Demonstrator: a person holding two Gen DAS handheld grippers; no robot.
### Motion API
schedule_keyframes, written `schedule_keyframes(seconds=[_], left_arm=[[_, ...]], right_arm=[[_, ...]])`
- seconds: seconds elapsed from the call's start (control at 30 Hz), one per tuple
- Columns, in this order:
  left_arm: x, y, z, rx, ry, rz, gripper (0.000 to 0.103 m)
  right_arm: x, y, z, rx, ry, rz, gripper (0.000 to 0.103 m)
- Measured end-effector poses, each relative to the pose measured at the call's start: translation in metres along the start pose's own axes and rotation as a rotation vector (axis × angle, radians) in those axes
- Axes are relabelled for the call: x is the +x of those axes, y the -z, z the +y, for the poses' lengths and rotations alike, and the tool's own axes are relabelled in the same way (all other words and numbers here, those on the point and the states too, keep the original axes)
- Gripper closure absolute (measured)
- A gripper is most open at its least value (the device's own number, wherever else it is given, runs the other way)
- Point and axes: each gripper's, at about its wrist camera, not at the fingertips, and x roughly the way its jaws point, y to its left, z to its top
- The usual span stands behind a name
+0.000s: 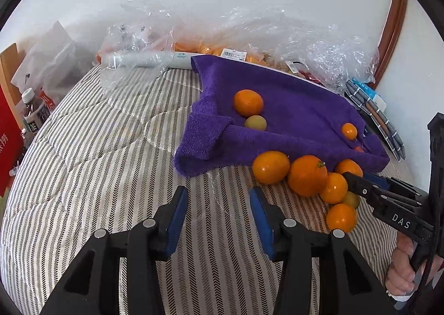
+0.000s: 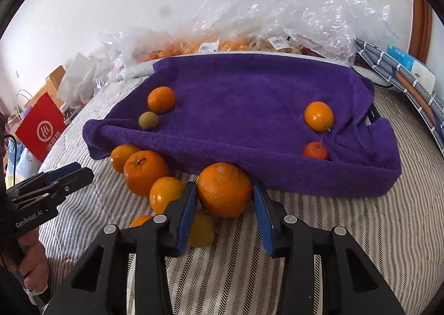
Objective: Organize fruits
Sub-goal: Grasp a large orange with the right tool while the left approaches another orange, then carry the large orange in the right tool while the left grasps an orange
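Observation:
A purple towel-lined tray [image 2: 249,93] lies on the striped bed and holds an orange [image 2: 161,99], a small green-yellow fruit [image 2: 148,120], another orange [image 2: 318,116] and a small red fruit [image 2: 315,150]. Several oranges lie in a pile [image 1: 305,179] against its front edge. My right gripper [image 2: 224,198] is open, with its blue pads on either side of a large orange [image 2: 224,190]; whether they touch it I cannot tell. A yellowish fruit [image 2: 201,229] lies under it. My left gripper [image 1: 219,204] is open and empty over the striped cover, left of the pile.
Crumpled clear plastic bags with packed fruit [image 2: 249,37] lie behind the tray. A red paper bag [image 2: 41,129] and bottles [image 1: 33,112] stand at the left. Folded striped items [image 1: 374,118] lie at the tray's right. The striped bed cover [image 1: 97,148] spreads to the left.

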Motion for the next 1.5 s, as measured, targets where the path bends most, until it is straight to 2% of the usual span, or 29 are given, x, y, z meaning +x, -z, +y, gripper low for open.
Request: schedule_keyframes(seconds=[0.2, 0.53, 0.67, 0.8, 1.5], left_arm=[[0.003, -0.004, -0.006, 0.007, 0.058, 0.001, 0.059], [0.032, -0.019, -0.038, 0.074, 0.072, 0.057, 0.06], [0.04, -0.023, -0.045, 0.074, 0.082, 0.07, 0.061], [0.042, -0.022, -0.042, 0.063, 0.128, 0.081, 0.068], [0.013, -0.02, -0.031, 0.003, 0.158, -0.104, 0.068]], right_arm=[[-0.015, 0.006, -0.009, 0.014, 0.018, -0.042, 0.063], [-0.041, 0.021, -0.042, 0.03, 0.07, -0.08, 0.063], [-0.039, 0.024, -0.053, 0.066, 0.034, -0.062, 0.063], [-0.037, 0.024, -0.057, 0.09, 0.008, -0.055, 0.063], [-0.047, 0.026, -0.061, 0.112, -0.021, -0.112, 0.063]])
